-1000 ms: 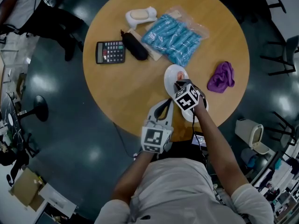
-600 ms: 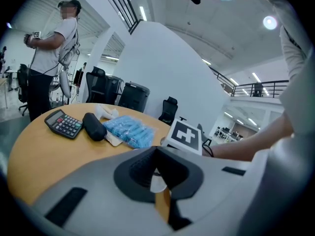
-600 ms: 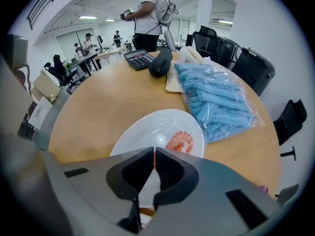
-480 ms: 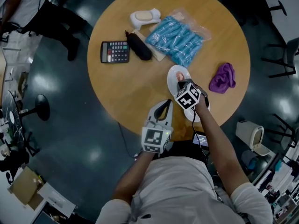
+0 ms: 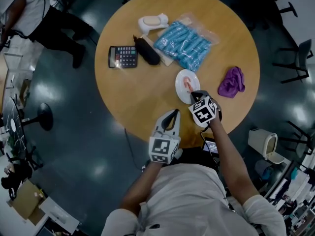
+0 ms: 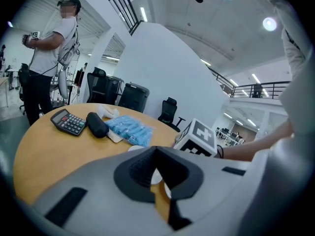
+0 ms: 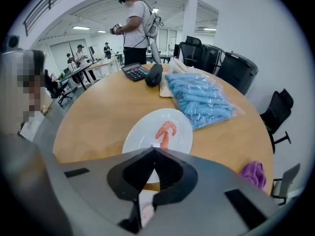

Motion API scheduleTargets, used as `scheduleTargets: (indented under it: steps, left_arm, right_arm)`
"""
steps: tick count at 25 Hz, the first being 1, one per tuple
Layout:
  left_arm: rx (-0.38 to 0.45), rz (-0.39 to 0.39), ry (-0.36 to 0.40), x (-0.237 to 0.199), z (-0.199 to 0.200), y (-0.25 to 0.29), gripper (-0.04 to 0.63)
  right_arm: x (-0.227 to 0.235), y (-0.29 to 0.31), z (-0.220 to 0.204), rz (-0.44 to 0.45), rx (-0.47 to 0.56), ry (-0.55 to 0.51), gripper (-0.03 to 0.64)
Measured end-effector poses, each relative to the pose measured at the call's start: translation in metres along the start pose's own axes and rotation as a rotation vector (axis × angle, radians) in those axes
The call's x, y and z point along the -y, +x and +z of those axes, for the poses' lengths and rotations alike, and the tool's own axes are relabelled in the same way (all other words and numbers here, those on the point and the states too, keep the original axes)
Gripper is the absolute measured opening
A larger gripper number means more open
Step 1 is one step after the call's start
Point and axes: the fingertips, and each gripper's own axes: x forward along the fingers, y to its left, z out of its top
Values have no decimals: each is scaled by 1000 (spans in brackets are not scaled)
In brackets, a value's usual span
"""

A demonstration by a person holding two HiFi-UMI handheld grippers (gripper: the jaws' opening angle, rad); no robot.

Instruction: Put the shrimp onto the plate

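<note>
R fingers (image 7: 135,168) together — shrimp (image 7: 165,132) on plate (image 7: 140,134)

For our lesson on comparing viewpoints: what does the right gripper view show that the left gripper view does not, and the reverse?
Only the right gripper view: the shrimp lying on the white plate, and the purple cloth. Only the left gripper view: the right gripper's marker cube and the person's forearm. Both: the calculator, black pouch, blue packet and round table.
</note>
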Motion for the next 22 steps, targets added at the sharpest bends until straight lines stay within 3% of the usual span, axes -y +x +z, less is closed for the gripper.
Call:
scheduleTargets:
  steps: [4,10,14,22]
  left_arm:
    - [-2,-5,12,3,0,-3,8]
    - [-9,-7,15,1,-2,-6,8]
    - [-14,-3,19,-5,-3,-10,8]
    - [3,17,9,-12,1,-13,8]
  right_arm:
    - [10,10,9,-10,6,43,21]
    - [22,36,20,-6,-58,24,29]
    - [25,48,16,15,-109,37,93]
    - [22,46,15,12,-107,25,63]
